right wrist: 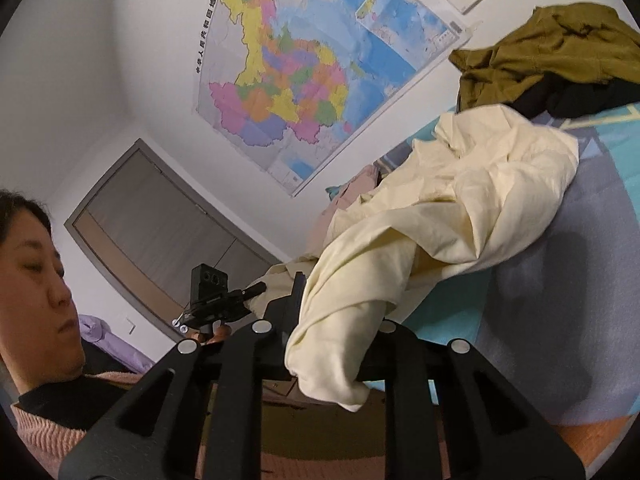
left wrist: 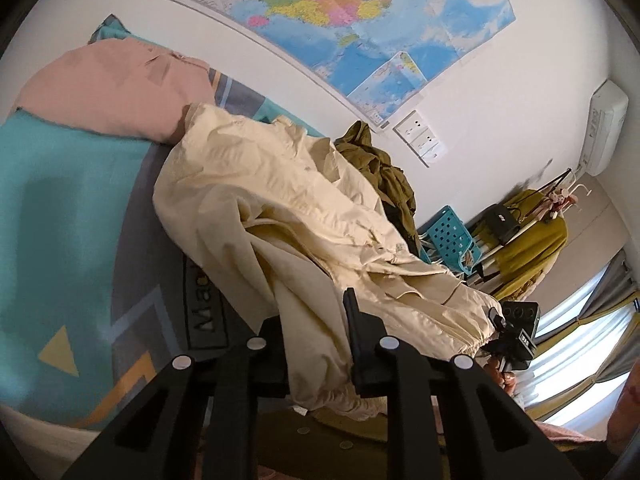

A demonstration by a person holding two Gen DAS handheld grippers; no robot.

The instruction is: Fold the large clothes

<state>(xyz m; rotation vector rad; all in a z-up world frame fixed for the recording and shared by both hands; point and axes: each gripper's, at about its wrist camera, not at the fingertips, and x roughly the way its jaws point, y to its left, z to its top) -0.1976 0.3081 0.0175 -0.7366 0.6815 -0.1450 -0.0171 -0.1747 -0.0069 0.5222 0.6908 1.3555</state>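
The left gripper (left wrist: 316,344) pinches a hem of the cream garment (left wrist: 280,208) at the frame's bottom centre. The right gripper (right wrist: 332,320) clamps another bunched end, low centre. The garment drapes over the teal-and-grey bedspread (left wrist: 60,208), beside an olive jacket (right wrist: 548,52).

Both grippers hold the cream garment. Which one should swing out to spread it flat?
Probably the left gripper: bare bedspread lies open beside it. The right gripper clamps the cream garment nearer the olive clothes pile.
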